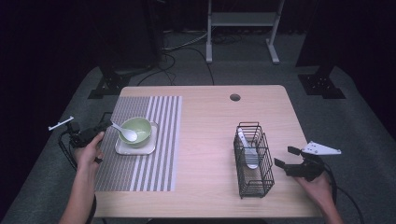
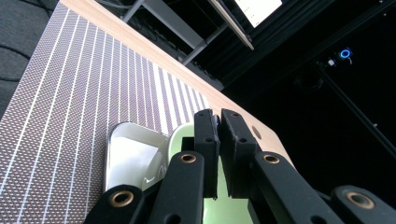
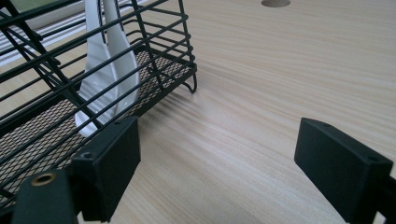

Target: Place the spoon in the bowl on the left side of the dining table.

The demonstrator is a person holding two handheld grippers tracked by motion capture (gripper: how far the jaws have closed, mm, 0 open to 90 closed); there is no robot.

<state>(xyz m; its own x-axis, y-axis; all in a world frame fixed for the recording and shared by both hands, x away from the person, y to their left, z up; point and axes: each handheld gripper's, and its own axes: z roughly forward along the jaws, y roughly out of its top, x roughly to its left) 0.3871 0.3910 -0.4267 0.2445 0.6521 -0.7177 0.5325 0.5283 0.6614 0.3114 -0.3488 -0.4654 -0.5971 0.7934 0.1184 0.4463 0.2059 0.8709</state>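
Nearest the person, two forearms come in over the near edge of the wooden counter (image 1: 205, 140), each hand carrying a set of tongs. Taking the black wire basket (image 1: 253, 161) as the marker: the right tongs (image 1: 282, 157) sit just to its right, low over the bare wood, pointing at its side wall. Their jaws stand spread wide with nothing between them; in the right gripper view the left jaw is close against the basket's lower corner, though I cannot tell if it touches the wire. Inside the basket a white spoon (image 3: 109, 60) leans upright against the wires, bowl end down on the mesh floor.

Well to the left of the basket lies a grey striped placemat (image 1: 140, 144), and on it a white square plate (image 1: 135, 147) bearing a pale green bowl (image 1: 137, 130). A second white spoon (image 1: 125, 132) rests in that bowl, its handle sticking out over the rim toward the left tongs (image 1: 106, 125). Those tongs are at the placemat's left edge, far from the basket, and their jaws are pressed together, nothing seen pinched between them. In the left gripper view the closed tips point over the plate and the bowl's near rim.

Beyond the basket, toward the counter's far edge, a round cable hole (image 1: 235, 97) is cut in the wood.
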